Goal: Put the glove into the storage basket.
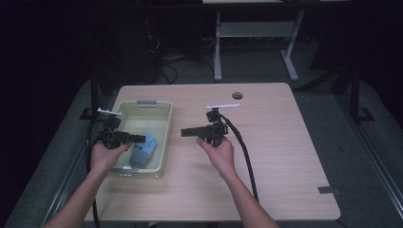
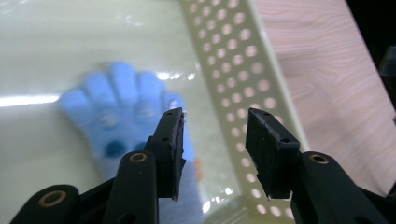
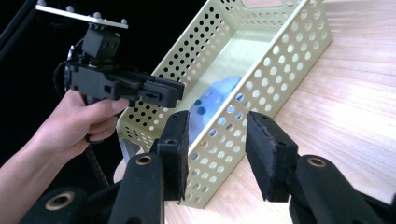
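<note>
The counter is pale wood grain and spreads wide to the right of both grippers. A round dark hole sits in the counter near its far edge, beyond the right gripper. A small grey tab lies near the counter's near right corner, well apart from the right gripper. Past the counter's far edge, well beyond both grippers, a white desk frame stands on the dark floor, with tangled cables to its left
</note>
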`<state>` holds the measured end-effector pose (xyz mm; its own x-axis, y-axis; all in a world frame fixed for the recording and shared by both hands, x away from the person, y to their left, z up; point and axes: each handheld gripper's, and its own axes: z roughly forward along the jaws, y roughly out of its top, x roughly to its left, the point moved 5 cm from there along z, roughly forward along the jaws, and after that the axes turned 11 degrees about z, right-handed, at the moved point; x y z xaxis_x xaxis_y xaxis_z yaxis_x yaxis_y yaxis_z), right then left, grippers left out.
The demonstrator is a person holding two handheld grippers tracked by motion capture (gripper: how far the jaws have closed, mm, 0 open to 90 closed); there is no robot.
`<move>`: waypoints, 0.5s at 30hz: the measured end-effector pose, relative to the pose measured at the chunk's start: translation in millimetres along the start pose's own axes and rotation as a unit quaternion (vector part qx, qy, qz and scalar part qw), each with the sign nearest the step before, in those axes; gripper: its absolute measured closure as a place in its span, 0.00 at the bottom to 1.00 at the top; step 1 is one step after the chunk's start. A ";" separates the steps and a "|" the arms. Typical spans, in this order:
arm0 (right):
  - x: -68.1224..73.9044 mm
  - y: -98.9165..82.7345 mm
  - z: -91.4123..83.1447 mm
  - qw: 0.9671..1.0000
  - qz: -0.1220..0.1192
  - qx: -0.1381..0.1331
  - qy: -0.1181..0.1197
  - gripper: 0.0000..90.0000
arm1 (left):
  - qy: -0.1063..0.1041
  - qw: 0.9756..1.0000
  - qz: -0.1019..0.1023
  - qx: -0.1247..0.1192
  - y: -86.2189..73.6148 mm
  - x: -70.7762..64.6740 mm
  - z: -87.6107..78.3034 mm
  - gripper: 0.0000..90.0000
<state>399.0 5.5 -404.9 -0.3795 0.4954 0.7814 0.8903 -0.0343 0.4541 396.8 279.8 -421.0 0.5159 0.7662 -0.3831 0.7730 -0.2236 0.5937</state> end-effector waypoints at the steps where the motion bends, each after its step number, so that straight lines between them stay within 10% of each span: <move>1: -1.8 0.4 -1.1 1.000 0.000 -0.002 -0.003 0.64 | 0.000 1.000 0.000 0.000 0.0 0.0 0.0 0.62; 15: -13.5 0.6 -22.9 1.000 0.018 -0.020 -0.001 0.59 | -0.020 0.999 0.020 -0.032 6.5 -24.4 3.6 0.58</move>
<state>398.9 -21.1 -405.3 -0.3466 0.4953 0.7966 0.8927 -0.0865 0.4422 390.6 257.5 -410.4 0.5612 0.7328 -0.3848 0.7264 -0.2132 0.6533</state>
